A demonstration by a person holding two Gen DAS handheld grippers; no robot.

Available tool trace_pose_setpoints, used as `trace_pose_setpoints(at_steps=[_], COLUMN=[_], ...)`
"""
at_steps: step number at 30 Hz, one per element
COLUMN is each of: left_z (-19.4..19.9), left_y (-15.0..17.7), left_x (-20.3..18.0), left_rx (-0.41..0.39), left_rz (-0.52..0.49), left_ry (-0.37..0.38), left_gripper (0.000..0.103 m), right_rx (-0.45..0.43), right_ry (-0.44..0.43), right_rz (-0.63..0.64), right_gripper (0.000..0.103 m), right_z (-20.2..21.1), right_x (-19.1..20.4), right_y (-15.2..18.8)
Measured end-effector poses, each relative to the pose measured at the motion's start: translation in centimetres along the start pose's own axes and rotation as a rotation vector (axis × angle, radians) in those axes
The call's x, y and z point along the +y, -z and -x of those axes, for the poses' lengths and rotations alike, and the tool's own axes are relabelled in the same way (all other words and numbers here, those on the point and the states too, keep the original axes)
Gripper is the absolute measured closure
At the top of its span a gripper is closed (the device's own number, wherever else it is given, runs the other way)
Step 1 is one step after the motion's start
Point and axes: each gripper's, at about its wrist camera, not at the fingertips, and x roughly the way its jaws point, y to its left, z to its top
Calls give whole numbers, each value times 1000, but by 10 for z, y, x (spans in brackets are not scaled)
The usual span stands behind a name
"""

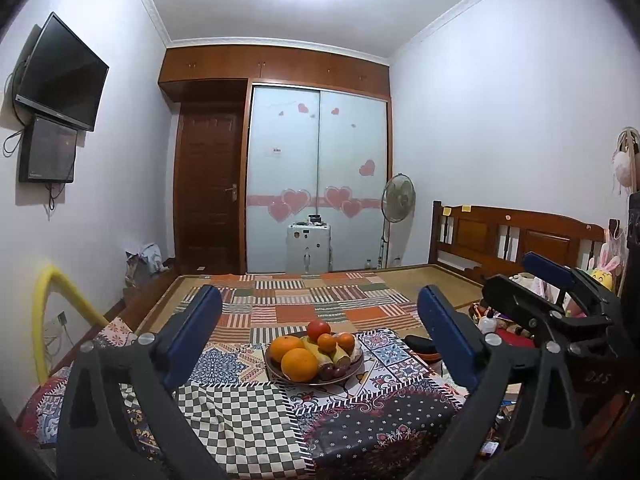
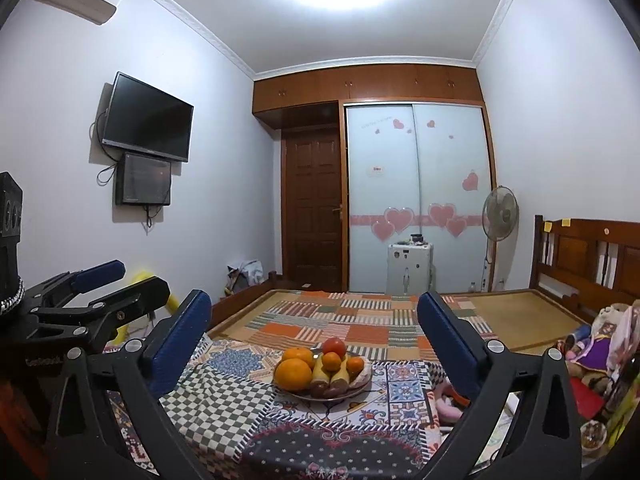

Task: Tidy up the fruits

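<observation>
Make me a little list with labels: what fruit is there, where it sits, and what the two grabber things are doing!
fruit: oranges, small tangerines, a red tomato-like fruit, bananas, dark grapes
holder: plate, everything piled together on it
surface: patchwork cloth on the bed
left hand-held gripper: open, empty, apart from the plate
right hand-held gripper: open, empty, apart from the plate
task progress: no fruit off the plate
</observation>
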Motion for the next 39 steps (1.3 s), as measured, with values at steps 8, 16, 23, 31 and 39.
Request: trace_pose_setpoints(at_steps=[8, 16, 23, 31, 39], left_z=[0, -4, -7, -6, -8], left_y=[1, 4, 4, 5, 6], left_x=[2, 0, 1, -2, -3], left_rx=[1, 13, 20, 18, 28], left_rz=[-3, 2, 4, 1, -2], left_ry=[-8, 3, 10, 15, 21], left_gripper=[0, 0, 0, 0, 0], right_rx=[8, 8, 7, 8, -2], right_ry=[11, 14, 14, 14, 8], right_rz=[-7, -12, -25, -30, -31], right_gripper=[0, 0, 0, 0, 0], right_z=[3, 4, 5, 4, 6], right_x=[-1, -3, -6, -7, -7], right_y=[3, 2, 1, 0, -2])
